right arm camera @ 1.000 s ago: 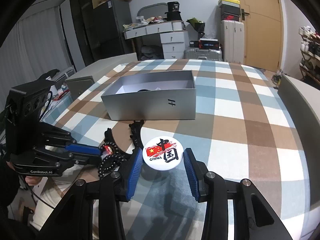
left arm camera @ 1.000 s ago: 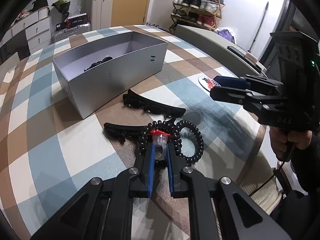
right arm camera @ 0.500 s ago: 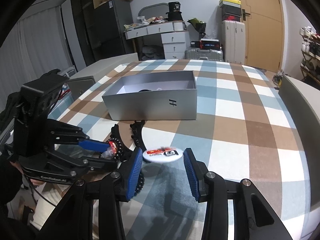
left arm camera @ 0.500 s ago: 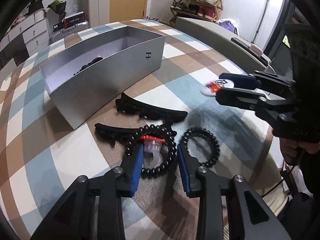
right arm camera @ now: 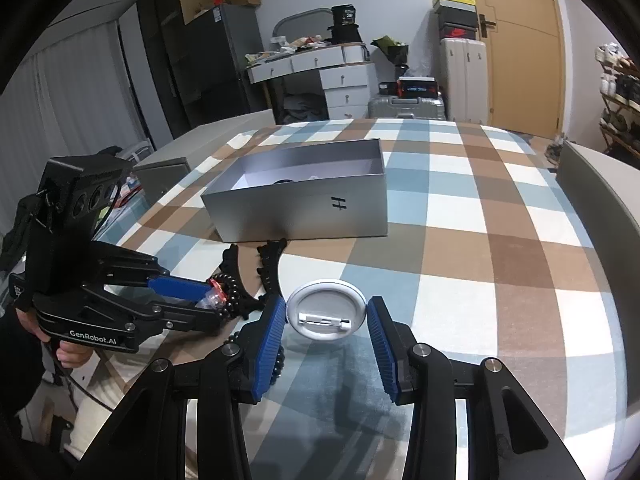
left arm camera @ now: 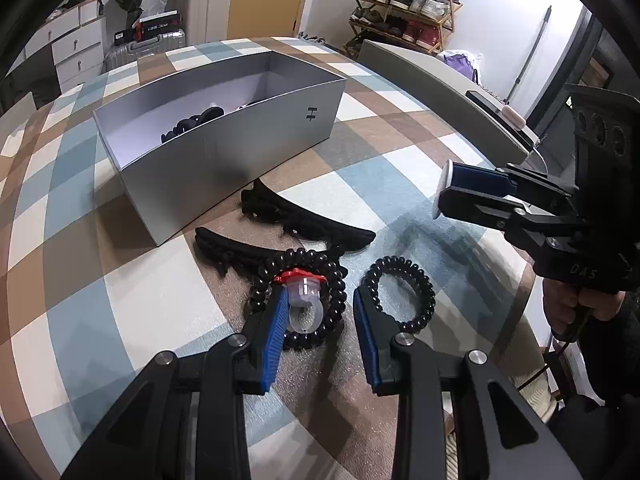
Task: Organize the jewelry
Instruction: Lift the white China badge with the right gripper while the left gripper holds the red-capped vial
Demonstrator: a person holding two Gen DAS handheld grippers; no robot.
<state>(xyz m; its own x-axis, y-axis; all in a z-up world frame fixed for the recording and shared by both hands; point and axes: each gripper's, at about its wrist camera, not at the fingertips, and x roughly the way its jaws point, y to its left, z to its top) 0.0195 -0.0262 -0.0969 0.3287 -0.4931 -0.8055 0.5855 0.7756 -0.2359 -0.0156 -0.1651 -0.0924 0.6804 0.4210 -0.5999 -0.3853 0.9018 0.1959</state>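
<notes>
- Two grippers work over a checked tablecloth (right arm camera: 480, 248); broad bare cloth lies to the right of the silver box (right arm camera: 304, 216), while the left table edge sits close behind the left gripper (left arm camera: 320, 312).
- Silver box: open-topped, near wall marked with a dark "H"-like sign; dark items lie inside, not identifiable. Its near wall stands just beyond two black hair clips (left arm camera: 304, 224).
- Hair clips: long, curved, toothed, lying flat side by side between the box and the coiled bands.
- Two black coiled hair ties: one (left arm camera: 298, 296) touches the nearer clip; the other (left arm camera: 404, 292) lies just to its right, apart from the clips.
- Clear plastic ring with a red top (left arm camera: 302, 300) sits inside the first hair tie, touching the inner face of the left gripper's left finger.
- Left gripper: fingers spread apart, nothing clamped; the right fingertip rests at the rim of the second hair tie.
- Round pin badge (right arm camera: 326, 314): white back with its fastening pin faces the right wrist camera, tilted up off the cloth.
- Right gripper (right arm camera: 326, 320): fingers close in on the badge's two edges, holding it above the cloth, well short of the box.
</notes>
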